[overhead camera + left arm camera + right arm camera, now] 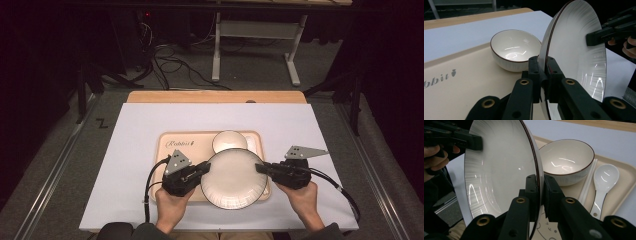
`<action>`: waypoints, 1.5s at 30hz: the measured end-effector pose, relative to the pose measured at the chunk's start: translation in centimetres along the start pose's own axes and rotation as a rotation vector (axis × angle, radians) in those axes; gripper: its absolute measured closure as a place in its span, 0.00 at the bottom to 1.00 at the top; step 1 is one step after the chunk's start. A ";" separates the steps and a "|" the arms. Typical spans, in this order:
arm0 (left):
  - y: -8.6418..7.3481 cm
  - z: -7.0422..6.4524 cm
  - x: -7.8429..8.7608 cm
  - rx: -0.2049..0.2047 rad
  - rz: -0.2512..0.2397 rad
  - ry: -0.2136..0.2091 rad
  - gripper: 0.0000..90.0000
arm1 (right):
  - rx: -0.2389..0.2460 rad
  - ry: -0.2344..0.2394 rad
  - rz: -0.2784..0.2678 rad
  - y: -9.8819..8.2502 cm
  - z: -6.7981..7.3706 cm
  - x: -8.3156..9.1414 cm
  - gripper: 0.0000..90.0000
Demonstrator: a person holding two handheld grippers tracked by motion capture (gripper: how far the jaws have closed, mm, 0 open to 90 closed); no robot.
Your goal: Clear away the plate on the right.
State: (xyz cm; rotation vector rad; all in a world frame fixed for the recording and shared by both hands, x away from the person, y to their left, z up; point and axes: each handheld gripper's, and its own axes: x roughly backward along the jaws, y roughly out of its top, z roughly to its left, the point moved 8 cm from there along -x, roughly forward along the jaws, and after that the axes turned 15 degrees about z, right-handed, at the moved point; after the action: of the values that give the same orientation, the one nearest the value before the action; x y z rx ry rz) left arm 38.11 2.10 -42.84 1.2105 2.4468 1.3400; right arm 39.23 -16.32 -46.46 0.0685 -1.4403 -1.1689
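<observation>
A large white plate [233, 177] with a thin dark rim is held over the near part of a beige tray [167, 150]. My left gripper [204, 169] is shut on its left rim and my right gripper [261, 167] on its right rim. In the left gripper view the jaws [543, 65] pinch the plate [579, 50] edge-on, with the right gripper [596, 37] on the far rim. The right gripper view shows its jaws [539, 182] clamped on the plate [499, 170] rim, and the left gripper [474, 143] opposite.
A white bowl [229, 141] stands on the tray just behind the plate. Beside the bowl [567, 160] lie white chopsticks [587, 182] and a white spoon [605, 180]. The tray sits on a pale mat [135, 150] over a wooden table; cables and metal legs lie beyond.
</observation>
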 end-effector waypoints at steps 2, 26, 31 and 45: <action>0.1 0.1 0.2 0.001 0.000 0.003 0.95 | -0.005 0.002 -0.002 0.0 0.0 0.0 0.82; 0.7 0.4 1.1 -0.029 -0.009 0.029 0.96 | 0.039 -0.037 -0.007 -0.5 0.0 2.3 0.52; 1.1 1.8 1.7 -0.010 -0.019 0.066 0.96 | 0.024 -0.069 -0.060 -0.7 -0.8 3.4 0.52; 3.4 3.9 4.4 0.065 -0.074 0.103 0.95 | 0.006 -0.321 0.050 -3.3 -5.6 3.1 0.55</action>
State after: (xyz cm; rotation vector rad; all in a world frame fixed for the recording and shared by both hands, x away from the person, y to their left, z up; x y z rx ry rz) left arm 38.84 8.73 -41.53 1.0785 2.5969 1.3452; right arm 40.83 -23.17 -47.69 -0.1577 -1.7160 -1.1714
